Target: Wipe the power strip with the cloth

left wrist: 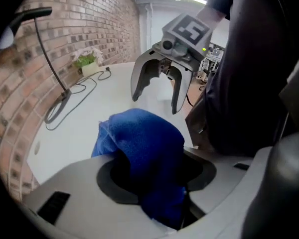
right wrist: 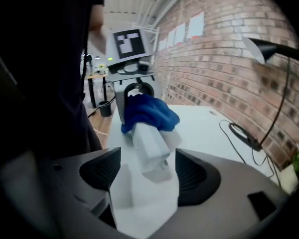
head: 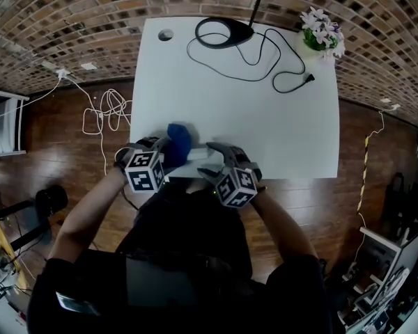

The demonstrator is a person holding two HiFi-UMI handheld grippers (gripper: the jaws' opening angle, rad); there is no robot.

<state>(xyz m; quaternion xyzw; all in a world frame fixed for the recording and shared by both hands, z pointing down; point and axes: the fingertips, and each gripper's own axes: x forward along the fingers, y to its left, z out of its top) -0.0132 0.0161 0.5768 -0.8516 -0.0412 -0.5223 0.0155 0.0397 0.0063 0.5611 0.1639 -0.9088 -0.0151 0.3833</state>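
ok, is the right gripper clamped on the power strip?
No, on the right gripper the jaws stand wide, clear of the power strip on both sides.

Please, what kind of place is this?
Probably a lab or studio workroom, not a home: a bare white table stands against a brick wall, and loose cables lie on the wooden floor.
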